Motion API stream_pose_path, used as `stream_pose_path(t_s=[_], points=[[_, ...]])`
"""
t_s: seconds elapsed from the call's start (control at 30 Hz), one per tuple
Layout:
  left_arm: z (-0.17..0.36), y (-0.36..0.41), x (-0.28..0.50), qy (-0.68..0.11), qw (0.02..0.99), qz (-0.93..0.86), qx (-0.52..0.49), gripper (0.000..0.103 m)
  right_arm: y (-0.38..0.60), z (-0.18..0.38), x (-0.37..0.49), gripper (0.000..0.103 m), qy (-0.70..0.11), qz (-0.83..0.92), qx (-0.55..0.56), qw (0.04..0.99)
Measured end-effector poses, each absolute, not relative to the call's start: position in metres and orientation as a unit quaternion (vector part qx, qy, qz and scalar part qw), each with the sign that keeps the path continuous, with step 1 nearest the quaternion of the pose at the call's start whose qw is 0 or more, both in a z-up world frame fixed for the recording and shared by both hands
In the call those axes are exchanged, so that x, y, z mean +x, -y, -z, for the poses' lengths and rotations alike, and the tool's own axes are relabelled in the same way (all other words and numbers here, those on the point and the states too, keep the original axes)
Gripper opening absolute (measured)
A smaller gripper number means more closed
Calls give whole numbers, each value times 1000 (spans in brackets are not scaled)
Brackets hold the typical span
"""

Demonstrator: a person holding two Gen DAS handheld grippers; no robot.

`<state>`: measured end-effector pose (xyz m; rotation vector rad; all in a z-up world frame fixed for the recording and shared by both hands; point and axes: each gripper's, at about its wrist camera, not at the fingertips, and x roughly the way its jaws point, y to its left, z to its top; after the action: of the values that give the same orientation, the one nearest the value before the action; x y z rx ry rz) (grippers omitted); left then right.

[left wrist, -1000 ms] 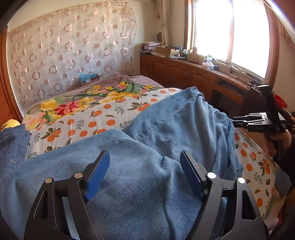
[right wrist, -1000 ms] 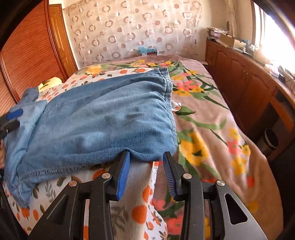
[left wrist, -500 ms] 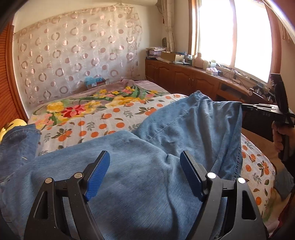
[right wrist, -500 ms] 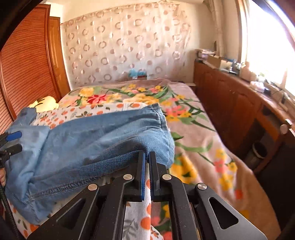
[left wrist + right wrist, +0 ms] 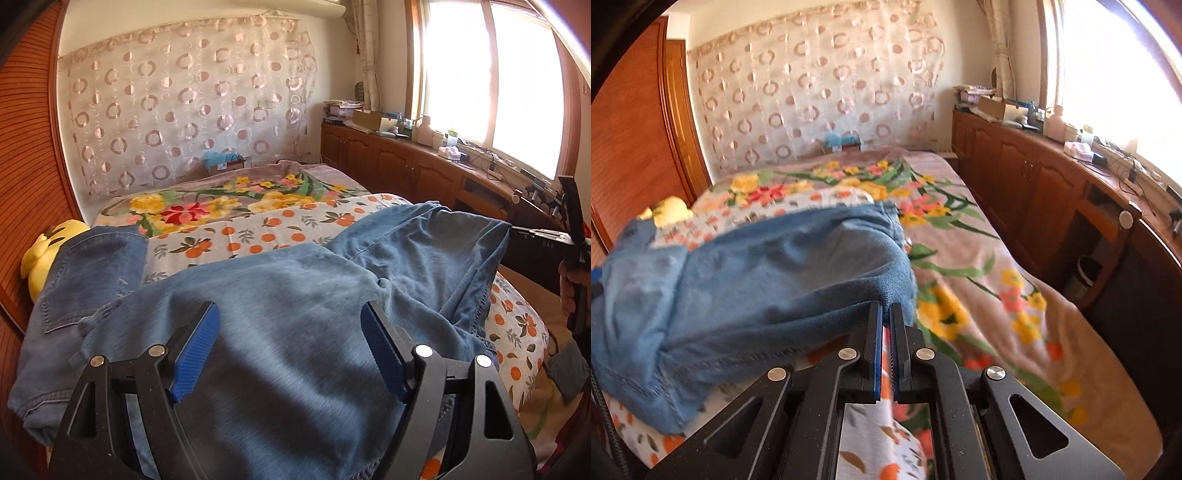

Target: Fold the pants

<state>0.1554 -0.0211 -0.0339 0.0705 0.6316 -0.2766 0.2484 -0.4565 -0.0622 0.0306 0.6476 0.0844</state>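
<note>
Blue denim pants (image 5: 295, 288) lie crumpled across the bed. My left gripper (image 5: 288, 306) hovers just above their middle, open, with its blue pads (image 5: 195, 343) wide apart and nothing pinched between them. A back pocket (image 5: 85, 273) shows at the left. My right gripper (image 5: 886, 306) is shut on the pants' near edge (image 5: 849, 314) and holds that corner off the bed. From the left wrist view the right gripper (image 5: 535, 234) appears at the far right, held by a hand (image 5: 570, 277), with the denim corner stretched up toward it.
An orange-print sheet (image 5: 266, 236) and a floral blanket (image 5: 979, 280) cover the bed. A yellow plush toy (image 5: 55, 243) sits by the wooden wardrobe (image 5: 635, 140) on the left. Wooden cabinets (image 5: 1027, 184) with clutter run under the window, and a bin (image 5: 1086, 273) stands on the floor.
The right gripper closed on the pants' edge and raised it, pulling the denim up at the right. The left gripper drew back over the pants, bringing the back pocket into view.
</note>
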Motion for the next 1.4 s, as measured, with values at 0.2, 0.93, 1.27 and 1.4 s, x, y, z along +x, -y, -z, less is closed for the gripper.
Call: stream_pose_path(t_s=[0.2, 0.93, 1.27, 1.4], points=[[27, 11, 134, -304, 944, 124, 32, 79, 423, 33, 237, 3, -273, -93, 21, 957], [18, -87, 89, -303, 952, 41, -8, 79, 184, 34, 179, 3, -284, -387, -56, 876], [29, -69, 92, -311, 948, 62, -6, 79, 185, 37, 187, 28, -328, -371, -71, 866], [29, -57, 92, -311, 947, 75, -8, 79, 212, 30, 170, 38, -321, -352, -69, 877]])
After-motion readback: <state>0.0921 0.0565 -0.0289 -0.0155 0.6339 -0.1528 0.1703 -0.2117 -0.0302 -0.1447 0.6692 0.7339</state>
